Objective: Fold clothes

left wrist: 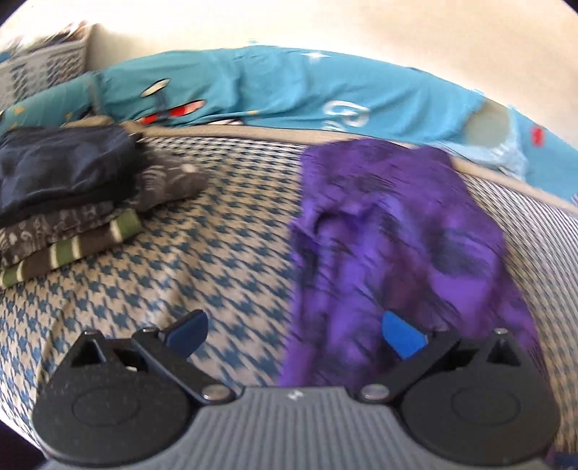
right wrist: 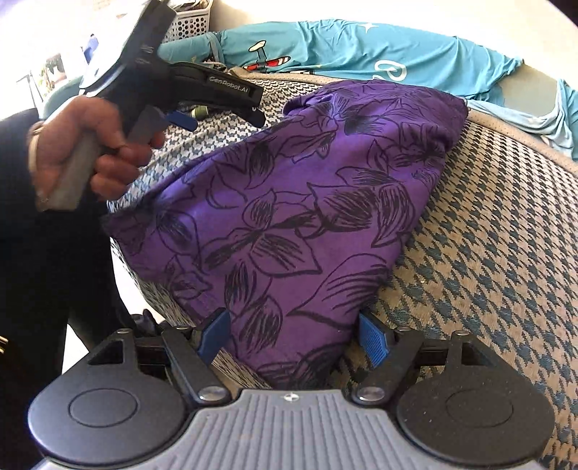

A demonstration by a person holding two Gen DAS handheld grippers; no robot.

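A purple garment (right wrist: 296,202) printed with black flowers lies spread on the houndstooth cover (right wrist: 498,260). My right gripper (right wrist: 293,338) is open at the garment's near corner. The cloth lies between its blue pads (right wrist: 374,341), which stand wide apart. A hand holds my left gripper (right wrist: 216,115) above the garment's far left side. In the blurred left wrist view, the left gripper (left wrist: 294,327) is open. Its right pad (left wrist: 401,334) is over the purple garment (left wrist: 397,224) and the other over the bare cover (left wrist: 202,246). Nothing is gripped.
A stack of folded clothes (left wrist: 65,202), navy, grey-patterned and green-striped, sits at the left of the cover. Teal bedding (right wrist: 361,47) with a cartoon plane lies crumpled along the back edge. A grey basket (right wrist: 188,21) stands behind. The person's dark sleeve (right wrist: 54,253) is at the left.
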